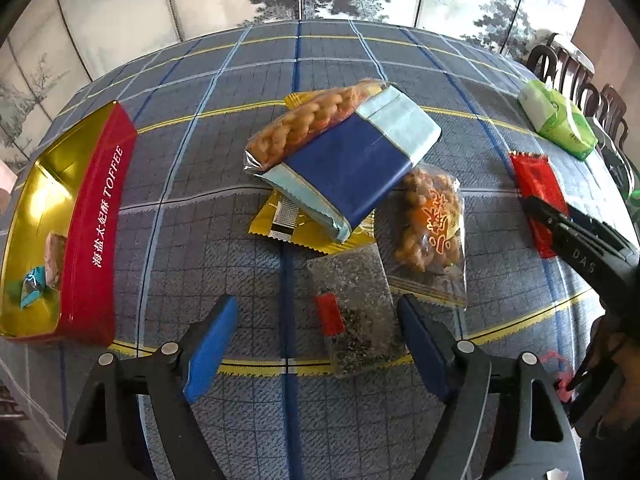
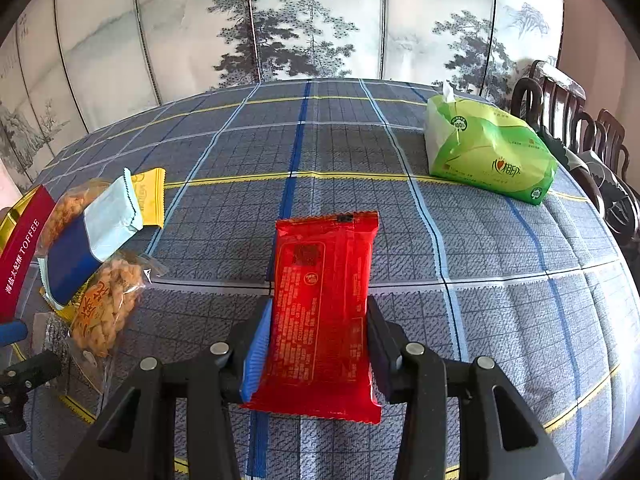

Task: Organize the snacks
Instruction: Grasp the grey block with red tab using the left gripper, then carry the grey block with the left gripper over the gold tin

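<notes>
My left gripper stands open above a clear packet of dark flakes with a red label. The packet lies on the checked tablecloth between the blue pads; the right pad is close to its edge and the left pad is well clear. My right gripper is shut on a red snack packet, its pads pressing both long sides. The left wrist view shows that gripper on the red packet at the right. An open red toffee tin with a gold inside sits at the left, with a few wrapped sweets in it.
A pile in the middle holds a blue and pale packet, a fried twist packet, a yellow packet and a second twist packet. A green tissue pack lies far right, near dark wooden chairs. A painted screen stands behind the table.
</notes>
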Demonstrator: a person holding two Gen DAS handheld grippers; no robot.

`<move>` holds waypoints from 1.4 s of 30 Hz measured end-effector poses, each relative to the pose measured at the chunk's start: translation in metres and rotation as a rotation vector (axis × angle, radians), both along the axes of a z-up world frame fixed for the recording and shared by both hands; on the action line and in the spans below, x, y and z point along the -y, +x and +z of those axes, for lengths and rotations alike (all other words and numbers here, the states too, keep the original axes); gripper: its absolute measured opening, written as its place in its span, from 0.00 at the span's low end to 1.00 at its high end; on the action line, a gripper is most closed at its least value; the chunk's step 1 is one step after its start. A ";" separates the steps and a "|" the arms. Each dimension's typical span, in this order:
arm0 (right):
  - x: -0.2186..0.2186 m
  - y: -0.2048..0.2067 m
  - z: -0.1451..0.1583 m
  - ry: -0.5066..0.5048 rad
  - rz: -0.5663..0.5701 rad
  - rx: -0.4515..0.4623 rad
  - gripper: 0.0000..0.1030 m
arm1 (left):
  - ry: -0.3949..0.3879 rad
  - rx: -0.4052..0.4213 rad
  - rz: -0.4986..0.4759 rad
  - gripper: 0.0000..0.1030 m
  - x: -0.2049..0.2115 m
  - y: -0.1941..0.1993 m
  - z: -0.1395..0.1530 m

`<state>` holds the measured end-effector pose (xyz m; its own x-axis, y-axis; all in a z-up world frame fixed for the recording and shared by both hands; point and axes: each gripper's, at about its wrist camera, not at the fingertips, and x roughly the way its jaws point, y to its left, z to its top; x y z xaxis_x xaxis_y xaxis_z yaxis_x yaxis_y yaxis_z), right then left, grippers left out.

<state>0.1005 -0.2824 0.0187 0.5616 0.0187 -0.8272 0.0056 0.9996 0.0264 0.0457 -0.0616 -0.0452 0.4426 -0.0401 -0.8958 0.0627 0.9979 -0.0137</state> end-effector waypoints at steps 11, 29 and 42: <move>0.000 0.000 0.000 0.001 -0.001 0.000 0.44 | -0.007 -0.002 -0.030 0.62 0.000 0.001 -0.003; -0.001 0.001 0.000 -0.002 -0.001 -0.001 0.44 | 0.001 -0.005 -0.076 0.31 0.001 -0.003 -0.006; -0.001 0.002 0.000 -0.016 -0.001 -0.003 0.45 | 0.009 0.002 -0.111 0.31 -0.006 -0.018 0.002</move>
